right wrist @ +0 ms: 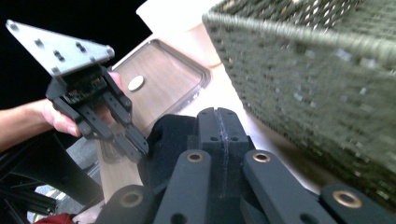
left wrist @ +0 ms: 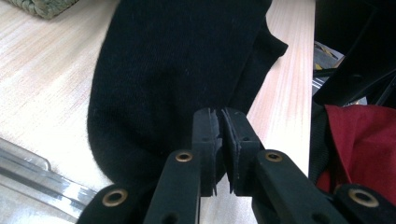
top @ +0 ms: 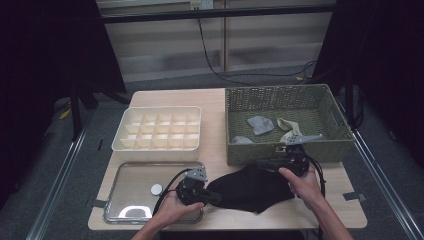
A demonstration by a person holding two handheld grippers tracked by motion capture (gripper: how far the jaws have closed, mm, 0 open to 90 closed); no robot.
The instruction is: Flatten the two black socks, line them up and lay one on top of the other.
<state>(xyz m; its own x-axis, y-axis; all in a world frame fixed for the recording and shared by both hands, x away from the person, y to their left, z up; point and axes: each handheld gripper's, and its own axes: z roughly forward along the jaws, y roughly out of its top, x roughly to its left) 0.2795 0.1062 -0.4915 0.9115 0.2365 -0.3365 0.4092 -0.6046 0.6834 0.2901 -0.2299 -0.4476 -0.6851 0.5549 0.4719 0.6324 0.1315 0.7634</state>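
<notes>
Black cloth [top: 252, 189] lies on the wooden table [top: 220, 212] in the high view, at the near edge, in front of the green woven basket [top: 285, 150] and to the right of the metal tray [top: 131, 187]. At the left end of the cloth is the left gripper [top: 212, 198], at the right end, near the basket wall, the right gripper [top: 260, 163]; each one is at an edge of the cloth. A white divided box [top: 158, 129] stands behind the tray, and a small white disc [top: 156, 189] lies in the tray. Some grey and beige cloths [top: 260, 124] lie inside the basket.

In the left gripper view the left gripper [left wrist: 222, 122] has its jaws almost together, and a thin edge of the black cloth [left wrist: 173, 70] is clamped between the pads. The rest of the cloth spreads forward over the table [left wrist: 42, 79].

In the right gripper view the right gripper [right wrist: 218, 122] has its jaws pressed fully together, and the black cloth [right wrist: 168, 140] bunches around and below the tips; the pinch itself I cannot see clearly. The basket [right wrist: 317, 74] is just beside it on the right. Farther off, the left gripper [right wrist: 137, 149] touches the other edge of the cloth, with the tray [right wrist: 163, 79] behind it.
</notes>
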